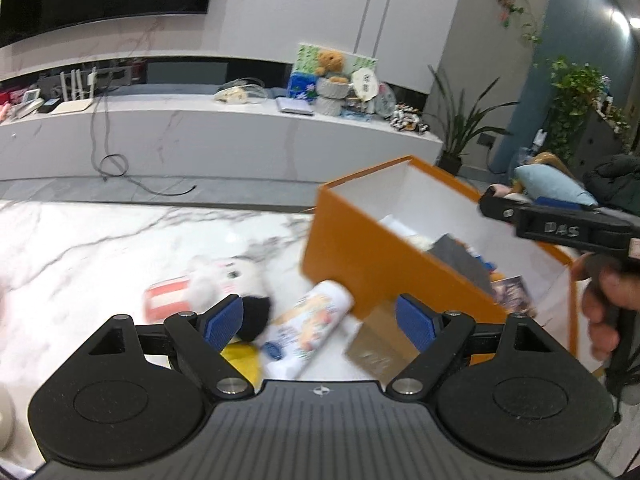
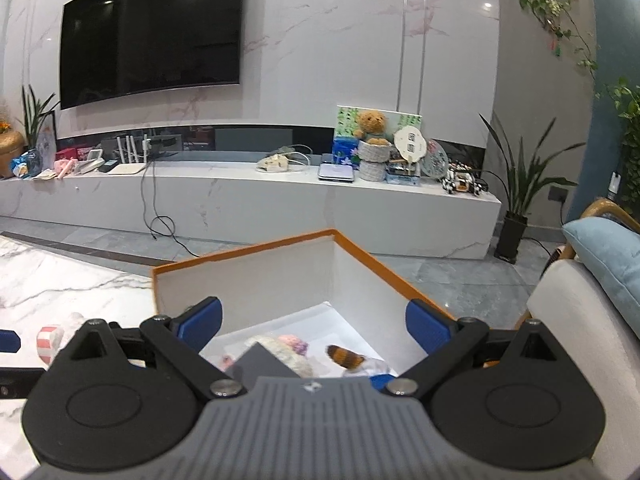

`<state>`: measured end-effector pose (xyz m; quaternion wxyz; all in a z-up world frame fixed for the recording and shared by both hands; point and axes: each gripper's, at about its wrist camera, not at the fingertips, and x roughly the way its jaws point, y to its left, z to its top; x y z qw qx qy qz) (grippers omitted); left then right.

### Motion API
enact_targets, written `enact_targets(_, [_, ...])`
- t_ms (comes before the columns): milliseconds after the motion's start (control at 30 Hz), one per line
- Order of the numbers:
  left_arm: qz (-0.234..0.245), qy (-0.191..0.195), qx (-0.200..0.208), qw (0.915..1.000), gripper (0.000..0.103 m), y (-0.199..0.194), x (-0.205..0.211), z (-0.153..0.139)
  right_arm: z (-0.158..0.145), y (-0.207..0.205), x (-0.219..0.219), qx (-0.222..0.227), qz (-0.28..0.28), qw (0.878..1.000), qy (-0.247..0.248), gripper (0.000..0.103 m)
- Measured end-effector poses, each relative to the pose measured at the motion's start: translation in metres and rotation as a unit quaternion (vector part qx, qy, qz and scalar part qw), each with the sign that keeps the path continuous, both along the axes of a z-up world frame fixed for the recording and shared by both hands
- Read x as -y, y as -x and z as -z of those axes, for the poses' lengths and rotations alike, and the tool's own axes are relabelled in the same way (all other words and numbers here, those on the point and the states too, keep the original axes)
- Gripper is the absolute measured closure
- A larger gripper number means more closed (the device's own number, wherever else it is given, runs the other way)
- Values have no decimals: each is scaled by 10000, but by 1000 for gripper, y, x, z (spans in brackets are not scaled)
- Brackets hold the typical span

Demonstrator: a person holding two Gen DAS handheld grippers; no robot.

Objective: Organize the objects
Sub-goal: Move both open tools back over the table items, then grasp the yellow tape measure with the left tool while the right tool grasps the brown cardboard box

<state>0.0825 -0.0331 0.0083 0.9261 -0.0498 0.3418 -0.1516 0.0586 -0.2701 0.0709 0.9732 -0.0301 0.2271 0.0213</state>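
Our left gripper (image 1: 320,322): fingers spread, holding nothing, above a white printed tube (image 1: 306,330) lying on the marble table (image 1: 80,248), its far end touching the orange box (image 1: 360,256). Beside the tube: white plush toy (image 1: 224,280), black-and-yellow item, blurred. Our right gripper (image 2: 314,326): fingers spread, empty, over the white-lined box, which holds soft toys and a grey card.

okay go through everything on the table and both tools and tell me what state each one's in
Left tool: open, empty.
Right tool: open, empty, above the box.
Orange box: lidless, partly filled.
White tube: lying on the table, against the box.
Plush toy: lying on the table.
Grey item: inside the box.
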Motion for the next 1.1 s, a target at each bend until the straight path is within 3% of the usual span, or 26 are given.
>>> enact_targets(200, [-138,-416,-181,9989,4,4,-30,19,5,14,-33,223,-469,9981,334,5])
enact_targets(333, [-250,-991,-100,9947,4,7,-43,32,14,28,-62,404,-1002,9909,805,5])
enact_targets(467, [-385,-778,-374,9955,4,7,-57,42,26,43,-91,438,-1507,9798,1243,5])
enact_targets(600, [-299,-630,-389,9968,4,7,-52,46,40,58,-118,431,-1952,9657,1656,5])
enact_targets(733, [-117,-743,-304,9967,4,5,-42,54,55,58,-135,2,-2190,9563,1937,9])
enact_targets(900, [-58,-892,-325,9955,4,0,-34,65,72,57,-138,-575,-2092,9526,2133,15])
enact_targets(1100, [-103,-895,-391,9952,4,-7,-32,74,88,51,-138,-925,-2019,9459,2366,16])
